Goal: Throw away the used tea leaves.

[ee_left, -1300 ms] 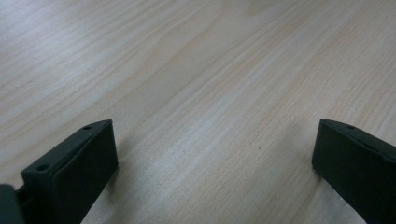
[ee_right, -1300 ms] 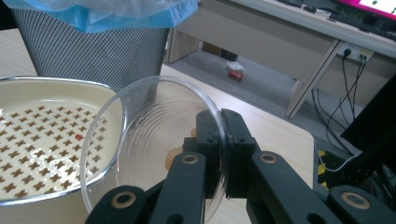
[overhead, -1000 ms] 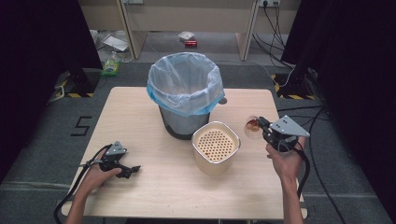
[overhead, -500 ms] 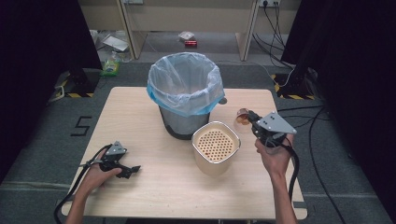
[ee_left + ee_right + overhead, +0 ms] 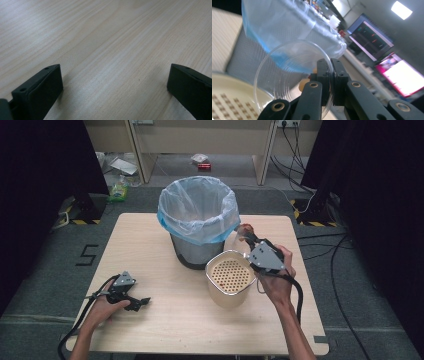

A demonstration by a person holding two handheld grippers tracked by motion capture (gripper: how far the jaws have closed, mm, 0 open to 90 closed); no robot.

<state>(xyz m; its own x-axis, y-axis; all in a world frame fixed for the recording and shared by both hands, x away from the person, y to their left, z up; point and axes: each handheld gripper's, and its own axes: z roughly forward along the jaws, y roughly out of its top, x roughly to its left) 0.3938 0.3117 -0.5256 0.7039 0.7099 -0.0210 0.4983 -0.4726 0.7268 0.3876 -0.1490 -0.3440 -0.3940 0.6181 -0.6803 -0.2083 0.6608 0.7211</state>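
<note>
A clear plastic cup (image 5: 292, 75) is clamped at its rim by the right gripper (image 5: 328, 75); the left gripper (image 5: 112, 82) is spread wide over bare table (image 5: 112, 37). One cup, one mesh bin (image 5: 197, 225), one perforated container (image 5: 230, 282) are counted.

The place reads as a lab or recording studio rather than a home. A plain light-wood table (image 5: 165, 330) stands alone on grey carpet-like flooring, hemmed in on both sides by black curtains (image 5: 45, 195). Yellow-and-black hazard tape (image 5: 80, 221) marks the feet of stands at the edges, and a number is taped on the floor (image 5: 88, 255) beside the table. Cables (image 5: 320, 250) run across the floor to wall sockets (image 5: 286, 123) behind a pale workbench (image 5: 200, 135), under which scraps of litter lie. In the right gripper view, lit computer monitors (image 5: 372, 37) and ceiling light panels (image 5: 401, 10) show in the background.
</note>
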